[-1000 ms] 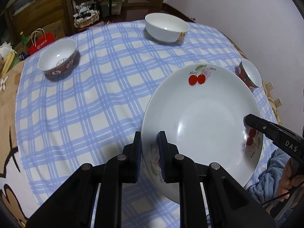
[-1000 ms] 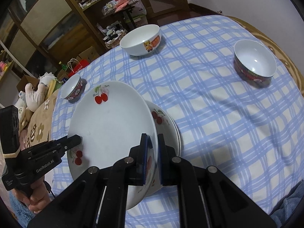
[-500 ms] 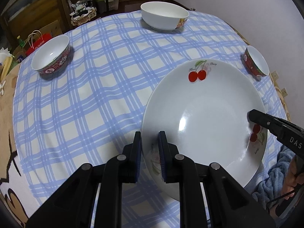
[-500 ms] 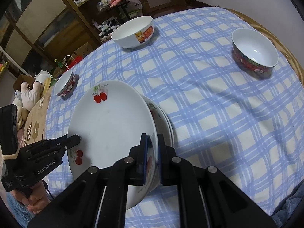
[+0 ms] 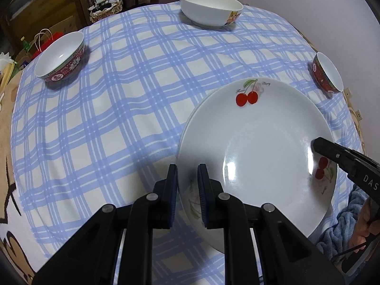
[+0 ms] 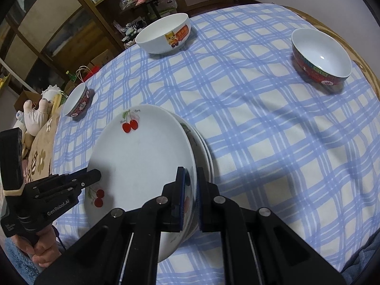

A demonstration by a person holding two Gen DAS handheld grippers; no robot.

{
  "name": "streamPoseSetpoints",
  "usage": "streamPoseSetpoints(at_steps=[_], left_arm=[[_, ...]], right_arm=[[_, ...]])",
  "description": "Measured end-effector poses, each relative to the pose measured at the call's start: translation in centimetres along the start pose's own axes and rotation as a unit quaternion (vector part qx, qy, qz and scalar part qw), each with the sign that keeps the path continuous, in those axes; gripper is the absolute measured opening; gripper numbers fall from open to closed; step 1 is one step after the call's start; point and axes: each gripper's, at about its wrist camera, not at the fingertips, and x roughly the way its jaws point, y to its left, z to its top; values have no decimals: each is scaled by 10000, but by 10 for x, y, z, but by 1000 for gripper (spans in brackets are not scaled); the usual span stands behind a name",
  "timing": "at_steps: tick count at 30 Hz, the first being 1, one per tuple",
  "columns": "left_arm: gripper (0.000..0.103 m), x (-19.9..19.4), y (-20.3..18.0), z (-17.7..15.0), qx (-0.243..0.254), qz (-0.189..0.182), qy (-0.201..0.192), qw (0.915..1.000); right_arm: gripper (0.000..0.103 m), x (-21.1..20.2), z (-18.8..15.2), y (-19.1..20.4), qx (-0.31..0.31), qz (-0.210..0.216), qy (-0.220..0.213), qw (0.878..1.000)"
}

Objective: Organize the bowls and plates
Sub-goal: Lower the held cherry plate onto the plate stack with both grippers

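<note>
Left wrist view: the left gripper (image 5: 187, 187) pinches the near rim of the cherry plate (image 5: 256, 142), which lies over another plate on the checked tablecloth (image 5: 133, 109).

Right wrist view: the right gripper (image 6: 191, 193) pinches the cherry plate's (image 6: 142, 156) opposite rim, above the stacked plates (image 6: 204, 152).

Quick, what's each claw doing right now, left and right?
Left claw: shut on the cherry plate rim.
Right claw: shut on the same plate's opposite rim.
</note>
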Motion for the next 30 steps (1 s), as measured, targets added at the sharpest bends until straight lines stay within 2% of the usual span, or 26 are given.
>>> streamPoseSetpoints(at_steps=[5,10,20,30], left_arm=[[16,3,-1,3,90,54,13,9999],[16,4,-2,4,104,76,2,9999],[16,6,-5,2,153,195,-60,9997],[16,9,-5,5,132,233,-36,9996]], right_arm=[[9,1,1,0,-102,-179,-13,9998],[9,2,1,-4,14,-69,0,10000],[10,3,-3,7,-314,-451,-58,9985],[10,5,-2,3,-246,-495,-41,9985]])
